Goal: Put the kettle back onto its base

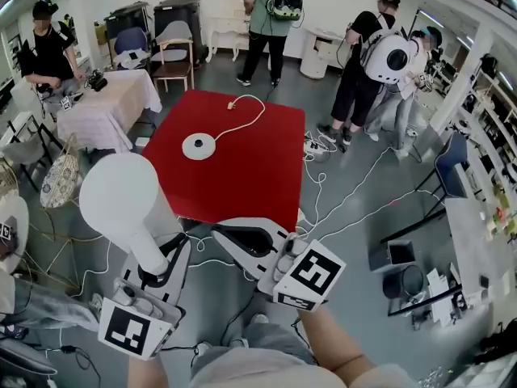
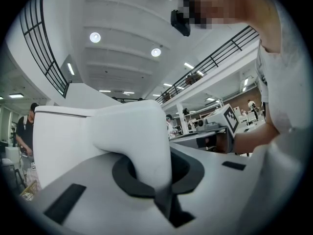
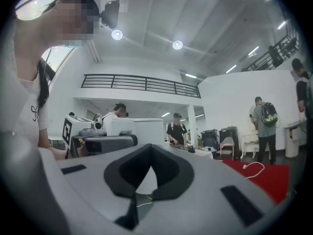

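Observation:
A white kettle (image 1: 121, 196) hangs in the air just off the near left corner of the red table (image 1: 250, 176). My left gripper (image 1: 157, 269) is shut on its handle (image 2: 142, 136), which fills the jaws in the left gripper view. The round white base (image 1: 199, 145) lies flat on the table's left half, its white cord (image 1: 246, 111) trailing to the far edge. To the right of the kettle my right gripper (image 1: 230, 241) is at the table's near edge, shut with nothing in it. The right gripper view shows the kettle (image 3: 134, 131) beyond the jaws and the red table (image 3: 264, 177) at the right.
Several people stand beyond the table at the back and right. A table with a pale cloth (image 1: 105, 107) and chairs are at the back left. White cables (image 1: 339, 184) cross the grey floor right of the red table. Dark bins (image 1: 404, 281) sit at the right.

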### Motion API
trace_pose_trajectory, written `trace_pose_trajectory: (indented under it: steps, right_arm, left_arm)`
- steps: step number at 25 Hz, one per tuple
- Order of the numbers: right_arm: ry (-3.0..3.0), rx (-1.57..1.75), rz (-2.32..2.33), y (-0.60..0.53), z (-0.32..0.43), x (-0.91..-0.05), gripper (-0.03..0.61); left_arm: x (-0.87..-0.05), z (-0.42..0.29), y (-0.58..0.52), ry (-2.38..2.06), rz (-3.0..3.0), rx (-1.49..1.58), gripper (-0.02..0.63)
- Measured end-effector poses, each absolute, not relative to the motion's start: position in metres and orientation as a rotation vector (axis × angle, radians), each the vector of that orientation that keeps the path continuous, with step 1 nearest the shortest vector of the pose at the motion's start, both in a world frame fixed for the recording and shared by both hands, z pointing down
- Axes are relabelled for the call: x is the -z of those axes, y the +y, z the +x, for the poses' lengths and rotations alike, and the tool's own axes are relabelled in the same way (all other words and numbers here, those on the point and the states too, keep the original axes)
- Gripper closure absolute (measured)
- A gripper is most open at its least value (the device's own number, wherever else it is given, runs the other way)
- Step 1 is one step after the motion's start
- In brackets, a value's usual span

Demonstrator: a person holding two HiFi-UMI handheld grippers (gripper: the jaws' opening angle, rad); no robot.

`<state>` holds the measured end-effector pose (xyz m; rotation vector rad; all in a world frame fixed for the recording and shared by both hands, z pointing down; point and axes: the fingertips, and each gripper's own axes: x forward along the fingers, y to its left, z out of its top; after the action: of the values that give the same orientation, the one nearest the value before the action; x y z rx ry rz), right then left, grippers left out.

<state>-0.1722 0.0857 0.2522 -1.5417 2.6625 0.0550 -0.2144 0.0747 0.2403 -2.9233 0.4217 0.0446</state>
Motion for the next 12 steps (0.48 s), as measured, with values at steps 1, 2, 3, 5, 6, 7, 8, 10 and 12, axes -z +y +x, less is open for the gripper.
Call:
trace_pose_trajectory:
  steps: [1, 2, 3, 5, 6, 7, 8, 10, 12]
  right_arm:
    - [2.672, -0.061, -1.532, 0.084, -0.164, -0.252, 0.571]
    - [2.680, -0.067, -1.522, 0.084, -0.156, -0.252, 0.571]
    - [2.687, -0.072, -1.511, 0.083, -0.149, -0.252, 0.571]
    - [2.704, -0.083, -1.485, 0.083, -0.135, -0.251, 0.571]
    - [2.715, -0.088, -1.471, 0.084, -0.128, -0.251, 0.571]
    - [2.725, -0.091, -1.459, 0.084, -0.123, -0.251, 0.571]
    - [2.733, -0.092, -1.448, 0.085, -0.118, -0.251, 0.571]
    - [2.739, -0.091, -1.436, 0.087, -0.107, -0.252, 0.571]
    - [2.734, -0.088, -1.429, 0.088, -0.099, -0.251, 0.571]
  left_arm:
    - [-0.240, -0.208, 0.073, 0.439, -2.924, -0.045, 0.588]
    - [-0.241, -0.201, 0.073, 0.452, -2.927, -0.039, 0.588]
    - [-0.243, -0.194, 0.074, 0.464, -2.927, -0.034, 0.588]
    - [-0.242, -0.182, 0.074, 0.500, -2.904, -0.044, 0.588]
    - [-0.240, -0.176, 0.074, 0.523, -2.892, -0.051, 0.588]
    - [-0.240, -0.170, 0.075, 0.544, -2.885, -0.054, 0.588]
    - [-0.239, -0.166, 0.076, 0.559, -2.884, -0.055, 0.588]
    - [-0.240, -0.158, 0.078, 0.578, -2.887, -0.058, 0.588]
    - [-0.239, -0.151, 0.081, 0.585, -2.886, -0.050, 0.588]
